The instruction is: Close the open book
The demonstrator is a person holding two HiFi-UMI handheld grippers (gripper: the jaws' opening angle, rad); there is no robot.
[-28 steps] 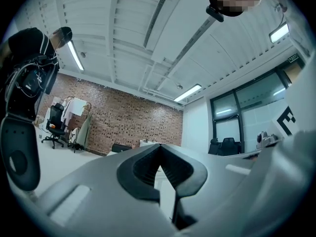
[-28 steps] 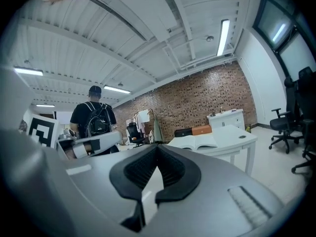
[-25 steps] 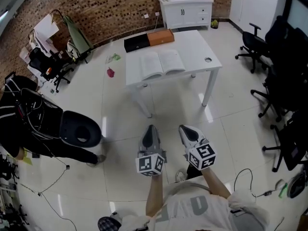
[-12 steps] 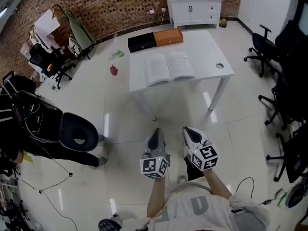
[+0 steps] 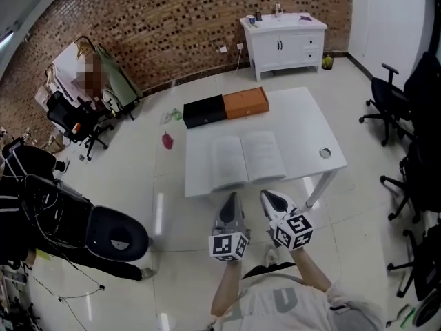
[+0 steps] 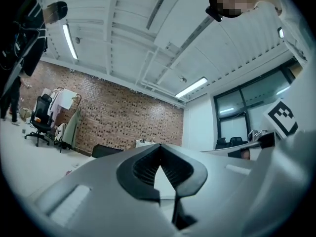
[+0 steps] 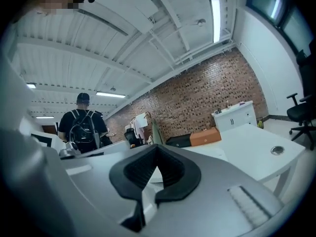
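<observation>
On the white table [image 5: 306, 126] the open book [image 5: 248, 158] lies flat; my left gripper [image 5: 231, 198] and right gripper [image 5: 268, 197] hover near it, jaws together, empty.

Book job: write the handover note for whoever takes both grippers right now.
Left gripper: shut, empty.
Right gripper: shut, empty.
Both hang by the near edge of the table, pointing toward it.
Book: open and flat on the near half of the table. A black box and an orange box sit at the far edge.
Done: nothing; neither gripper touches the book.
Left: reach in, lift one half and fold it over the other. A tip probably has to slide under the cover.
</observation>
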